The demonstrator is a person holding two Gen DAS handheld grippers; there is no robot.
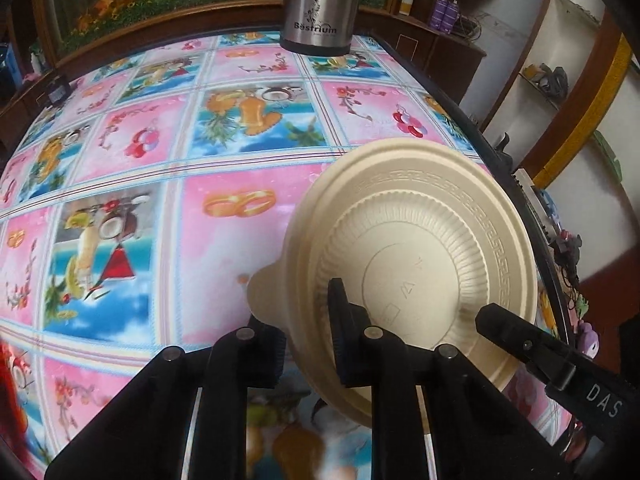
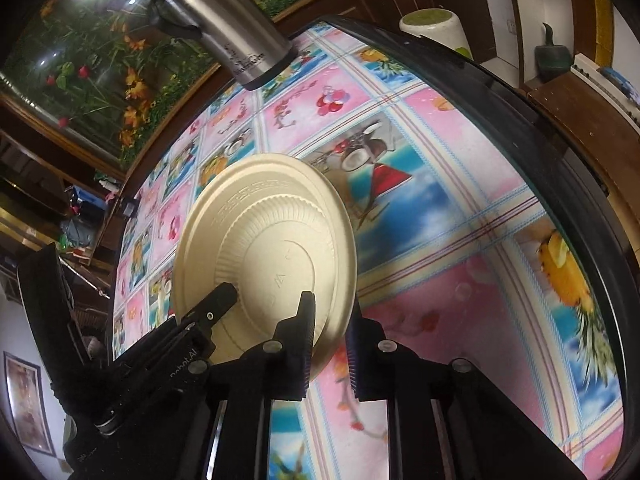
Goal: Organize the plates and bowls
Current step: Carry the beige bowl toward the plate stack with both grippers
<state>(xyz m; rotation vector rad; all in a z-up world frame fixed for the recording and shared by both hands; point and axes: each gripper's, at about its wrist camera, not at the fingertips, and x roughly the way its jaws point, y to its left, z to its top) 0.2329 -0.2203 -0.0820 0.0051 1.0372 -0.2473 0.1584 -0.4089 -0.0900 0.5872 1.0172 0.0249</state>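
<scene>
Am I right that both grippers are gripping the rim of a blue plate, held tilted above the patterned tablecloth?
Not quite: the plate is cream, not blue, as both wrist views show. The rest stands: the left gripper and right gripper each grip its rim, and it is tilted above the patterned tablecloth.

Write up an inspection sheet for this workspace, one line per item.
Surface: round table under a pink and blue picture cloth.
Job's things: cream plates, apparently stacked, held tilted above the cloth, underside to the cameras.
Clutter: steel flask upright at the far edge.
Grippers: left gripper and right gripper each pinch the plates' rim, on opposite sides.
Cables: tangled wires on the cabinet behind.
Surroundings: flower mural, wooden cabinets, shelves.
</scene>
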